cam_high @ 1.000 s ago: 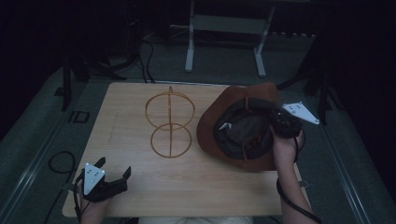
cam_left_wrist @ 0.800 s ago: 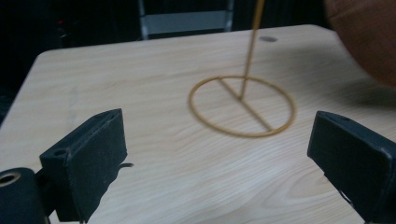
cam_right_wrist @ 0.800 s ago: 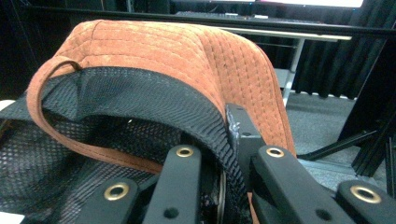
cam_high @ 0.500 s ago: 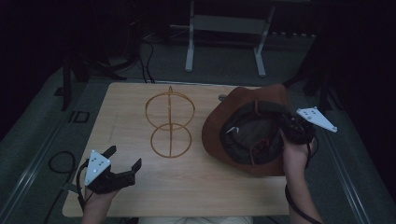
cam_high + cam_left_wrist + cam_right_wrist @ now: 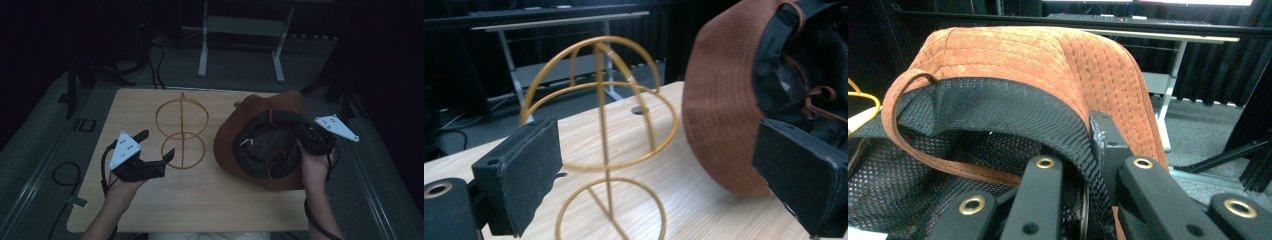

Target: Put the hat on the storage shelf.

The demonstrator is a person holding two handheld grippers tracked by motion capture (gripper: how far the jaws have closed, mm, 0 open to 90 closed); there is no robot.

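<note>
A dim recording studio or lab: a pale wooden table (image 5: 200, 200) stands alone at the centre of the high view on grey carpeted floor (image 5: 45, 145), black cables (image 5: 65, 175) looping at lower left. Black curtains (image 5: 1208, 65) close off the background, and a grey metal stand (image 5: 240, 30) occupies the top centre of the frame.
</note>
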